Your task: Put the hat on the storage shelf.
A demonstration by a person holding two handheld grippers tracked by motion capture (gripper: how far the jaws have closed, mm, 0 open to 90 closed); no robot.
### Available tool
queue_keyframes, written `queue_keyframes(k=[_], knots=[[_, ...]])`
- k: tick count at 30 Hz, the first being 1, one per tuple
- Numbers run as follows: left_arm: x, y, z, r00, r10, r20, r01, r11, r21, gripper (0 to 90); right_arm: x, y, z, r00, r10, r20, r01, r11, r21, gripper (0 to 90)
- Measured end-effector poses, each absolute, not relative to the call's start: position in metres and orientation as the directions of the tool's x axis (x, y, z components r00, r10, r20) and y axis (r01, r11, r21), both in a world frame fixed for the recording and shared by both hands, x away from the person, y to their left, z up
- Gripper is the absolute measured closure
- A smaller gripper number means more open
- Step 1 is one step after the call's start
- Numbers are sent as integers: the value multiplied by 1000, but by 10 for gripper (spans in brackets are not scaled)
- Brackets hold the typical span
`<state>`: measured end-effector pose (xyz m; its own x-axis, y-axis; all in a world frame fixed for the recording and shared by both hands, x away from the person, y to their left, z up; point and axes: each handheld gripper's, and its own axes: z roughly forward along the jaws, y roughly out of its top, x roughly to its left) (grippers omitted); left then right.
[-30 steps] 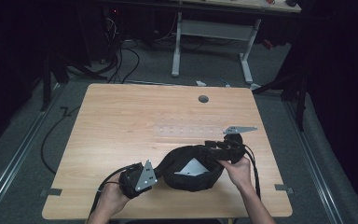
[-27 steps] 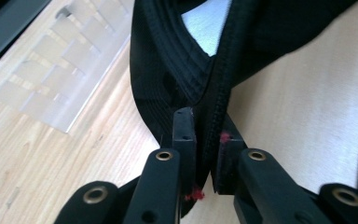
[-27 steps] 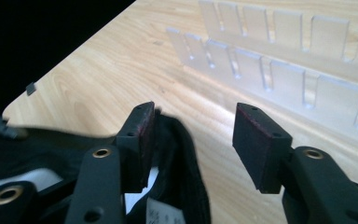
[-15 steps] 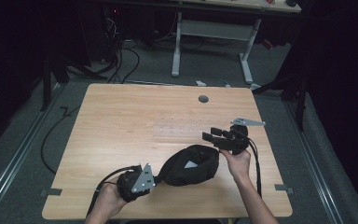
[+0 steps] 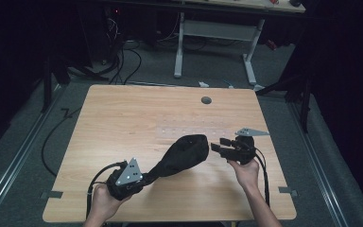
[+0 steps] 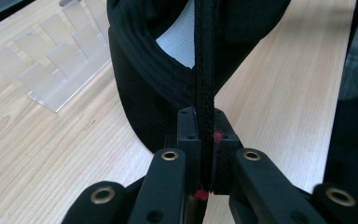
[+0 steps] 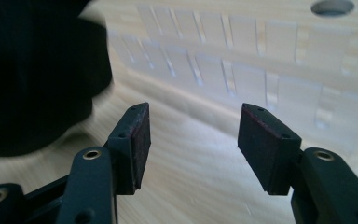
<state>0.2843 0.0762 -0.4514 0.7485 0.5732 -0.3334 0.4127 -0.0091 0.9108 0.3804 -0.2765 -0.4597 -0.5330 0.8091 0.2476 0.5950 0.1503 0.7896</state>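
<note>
— Wooden table (image 5: 123, 123), dark room behind: what does the left gripper (image 6: 204, 140) hold?
— Its jaws are clamped on the rim of a black cap (image 5: 182, 155), which stretches across the near middle of the table.
— And the right gripper (image 5: 220, 148)?
— Jaws apart, gripping nothing, just beside the cap's far end, near a clear plastic stand (image 7: 242, 51).

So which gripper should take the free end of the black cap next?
Right, likely. The right gripper is open, empty and beside the black cap; the left gripper is shut on its edge.
</note>
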Motion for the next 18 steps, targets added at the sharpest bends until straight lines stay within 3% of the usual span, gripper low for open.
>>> queue_keyframes(k=[10, 18], knots=[[295, 77, -447, 712, 578, -400, 429, 93, 898, 859, 359, -281, -503, -508, 854, 106, 623, 280, 731, 439], [308, 75, -441, 670, 586, -455, 440, 181, 880, 859, 352, -288, -520, -479, 875, 69, 626, 285, 726, 428]])
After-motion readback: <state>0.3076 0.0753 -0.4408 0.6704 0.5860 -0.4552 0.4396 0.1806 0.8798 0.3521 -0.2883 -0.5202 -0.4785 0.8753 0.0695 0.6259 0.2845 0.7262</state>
